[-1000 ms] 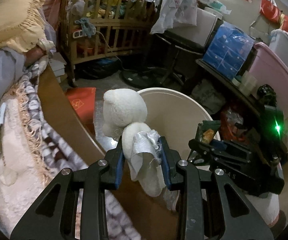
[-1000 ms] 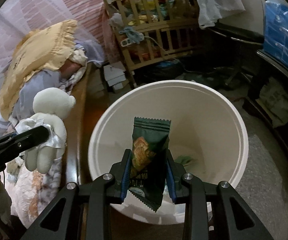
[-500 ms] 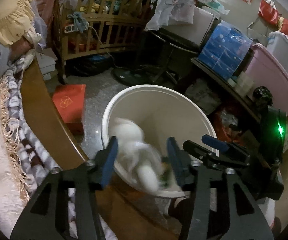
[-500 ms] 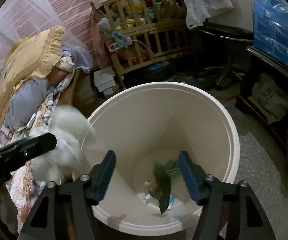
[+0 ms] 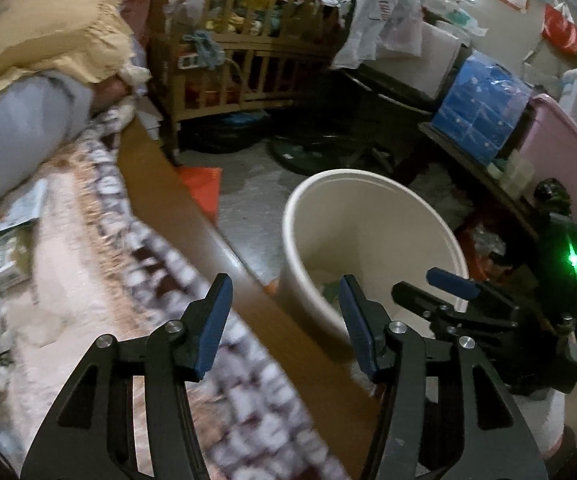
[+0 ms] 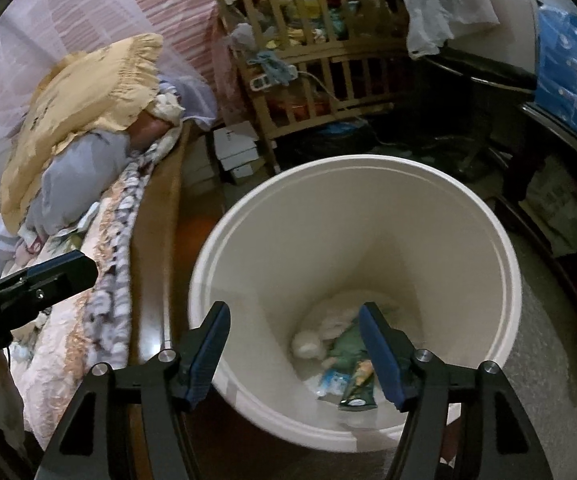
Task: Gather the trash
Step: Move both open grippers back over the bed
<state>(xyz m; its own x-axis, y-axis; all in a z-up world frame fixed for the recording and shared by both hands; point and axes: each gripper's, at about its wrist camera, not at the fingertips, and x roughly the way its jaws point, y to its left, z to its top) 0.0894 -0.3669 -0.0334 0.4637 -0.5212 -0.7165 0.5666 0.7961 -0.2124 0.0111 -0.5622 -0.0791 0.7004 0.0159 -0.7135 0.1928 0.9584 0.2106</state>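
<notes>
At bottom of round white plastic bin (image 6: 500, 280): white plush toy (image 6: 320, 336), dark green snack wrapper (image 6: 358, 394), both binned. Your left claw (image 5: 284, 328) and right claw (image 6: 294, 352): jaws apart, nothing between. Left for you, likely: paper scraps on bed (image 5: 12, 216).
</notes>
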